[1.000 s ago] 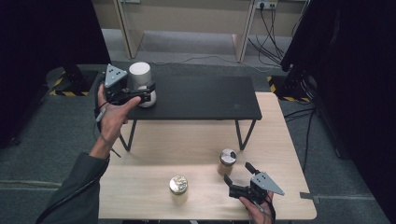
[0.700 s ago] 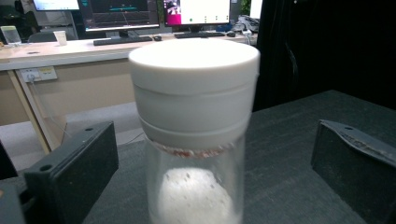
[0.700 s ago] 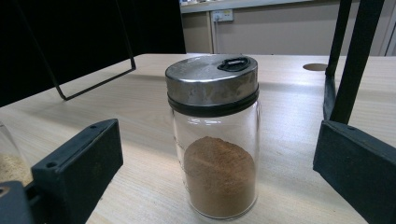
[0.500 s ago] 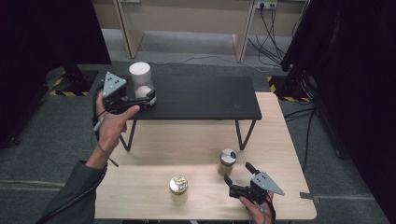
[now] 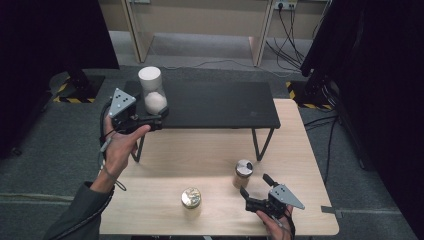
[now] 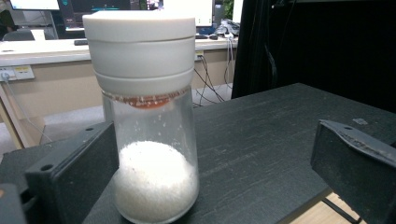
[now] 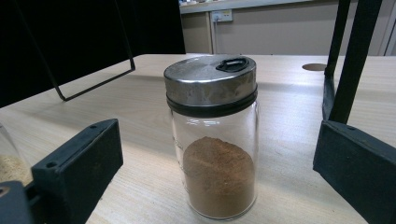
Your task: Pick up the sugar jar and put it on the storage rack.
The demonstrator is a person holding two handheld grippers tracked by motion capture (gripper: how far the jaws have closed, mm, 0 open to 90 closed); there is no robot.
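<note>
1. At the far left, the person's left hand (image 5: 120,145) reaches up from the worktop's near edge and holds the left claw (image 5: 156,116) against the left end of a low black shelf (image 5: 220,102) that stands on thin metal legs on the light wooden worktop (image 5: 200,150).
2. The left claw is wide open. In the left gripper view its two black jaws stand well apart on either side of a glass jar with a white lid (image 6: 147,116); the left jaw is just beside the glass, though I cannot tell whether it touches, and the right jaw is clear of it.
3. That jar stands upright on the black shelf, near its left end, and is about a third full of white grains.
4. Toward the middle of the worktop, near the front edge, a small jar with a gold lid (image 5: 191,199) stands upright by itself.
5. Further right, a glass spice jar with a silver metal lid (image 5: 243,172) stands upright on the worktop, just in front of the shelf's right leg. The right gripper view shows brown powder filling roughly its lower half.
6. At the right, the right claw (image 5: 255,192), held in the right hand (image 5: 277,227) at the front edge, is also wide open and grips nothing; its jaws frame the spice jar, which stands a little ahead of them.
</note>
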